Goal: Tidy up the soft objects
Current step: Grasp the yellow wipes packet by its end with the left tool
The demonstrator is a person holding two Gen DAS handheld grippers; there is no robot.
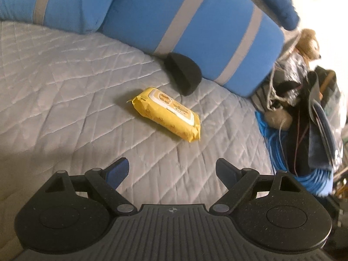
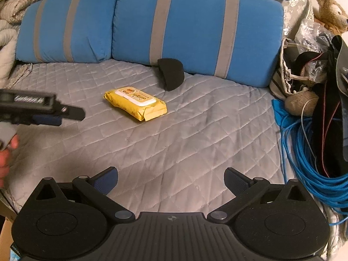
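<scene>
Bed: we see a grey quilted bed cover (image 2: 174, 134) carrying everything in play.
Wipes pack: a yellow wipes pack (image 2: 136, 102) lies flat near the middle of the bed, label side up, with bare quilt all round it.
Black wedge: a black foam wedge (image 2: 170, 72) sits just beyond the pack, leaning against the foot of the larger blue pillow (image 2: 195, 28).
Pillows: a second blue pillow (image 2: 65, 28) with grey stripes stands to its left along the head of the bed.
Left gripper: our left gripper (image 1: 171, 171) hangs over the quilt short of the pack, fingers spread wide, nothing between them.
Right gripper: our right gripper (image 2: 171, 180) is likewise over bare quilt, fingers spread and empty.
Bedside clutter: at the right edge we find a coil of blue cable (image 2: 304, 152), a plush bear (image 2: 331, 13) and bags.
</scene>
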